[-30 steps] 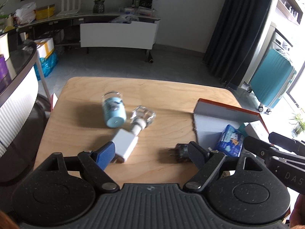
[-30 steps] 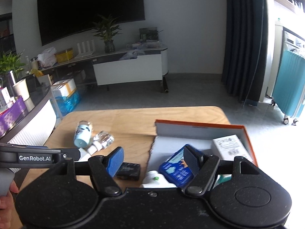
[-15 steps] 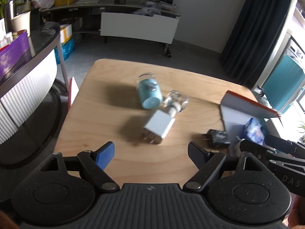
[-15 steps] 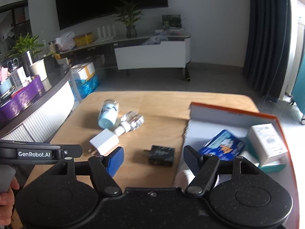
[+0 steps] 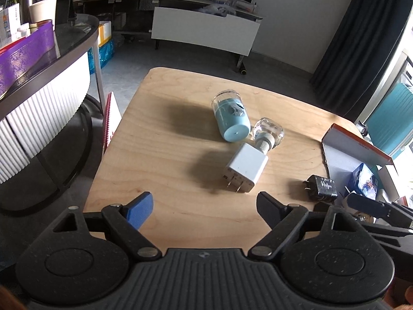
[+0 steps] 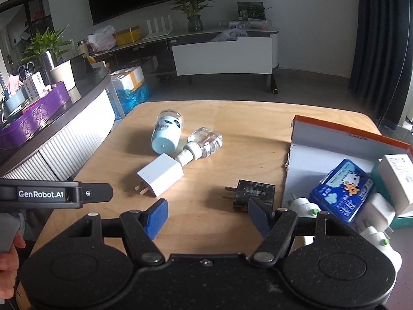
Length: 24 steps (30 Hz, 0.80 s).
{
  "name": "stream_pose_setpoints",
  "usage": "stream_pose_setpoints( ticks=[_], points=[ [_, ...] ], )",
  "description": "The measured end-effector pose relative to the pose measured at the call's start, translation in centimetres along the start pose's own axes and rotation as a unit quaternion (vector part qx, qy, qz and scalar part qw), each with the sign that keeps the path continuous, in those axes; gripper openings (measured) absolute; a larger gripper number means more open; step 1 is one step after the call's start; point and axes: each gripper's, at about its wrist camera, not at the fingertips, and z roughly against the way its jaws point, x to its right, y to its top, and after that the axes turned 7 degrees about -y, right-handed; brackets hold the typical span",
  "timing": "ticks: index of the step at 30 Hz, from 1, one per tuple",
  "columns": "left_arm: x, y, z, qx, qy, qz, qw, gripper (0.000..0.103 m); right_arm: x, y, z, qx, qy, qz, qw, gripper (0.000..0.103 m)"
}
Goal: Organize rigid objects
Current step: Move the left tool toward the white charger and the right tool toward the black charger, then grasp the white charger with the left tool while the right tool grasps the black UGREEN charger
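Observation:
On the wooden table (image 5: 165,160) lie a white charger (image 5: 245,170) (image 6: 160,174), a light blue bottle (image 5: 231,122) (image 6: 166,133) on its side, a clear glass bottle (image 5: 268,133) (image 6: 204,142) and a black charger (image 5: 321,187) (image 6: 254,192). My left gripper (image 5: 204,204) hovers just short of the white charger, its jaws opening, with nothing between them. My right gripper (image 6: 206,209) stands open over bare wood. Its right fingertip is just in front of the black charger.
An orange-rimmed box (image 6: 335,139) at the table's right holds a blue tissue pack (image 6: 343,190), a white carton (image 6: 398,178) and white plugs (image 6: 307,205). A curved counter (image 5: 46,82) with a purple tray stands to the left. A teal suitcase (image 5: 389,126) stands at the far right.
Both grippers have drawn back and sunk towards the table. The white charger now lies ahead of my left fingers. My right gripper has shifted left from the box to the black charger.

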Motion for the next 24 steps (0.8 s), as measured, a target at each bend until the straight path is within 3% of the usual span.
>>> stream_pose_setpoints(
  ticks=[9,18,24],
  points=[
    [0.7,0.8,-2.5,-0.008,-0.013,-0.022,0.9996,0.090,1.2,-0.1,-1.7,-0.012,0.001,-0.003,1.000,0.082],
    [2.0,1.5,-5.2,-0.013,-0.024,-0.062,0.9977,0.091,4.7,0.0,-1.9,0.003,-0.066,-0.013,0.998,0.082],
    [2.4,1.6,-6.3,-0.009,-0.027,-0.081,0.9963,0.092,4.2,0.2,-2.7,-0.005,-0.020,0.007,1.000,0.082]
  ],
)
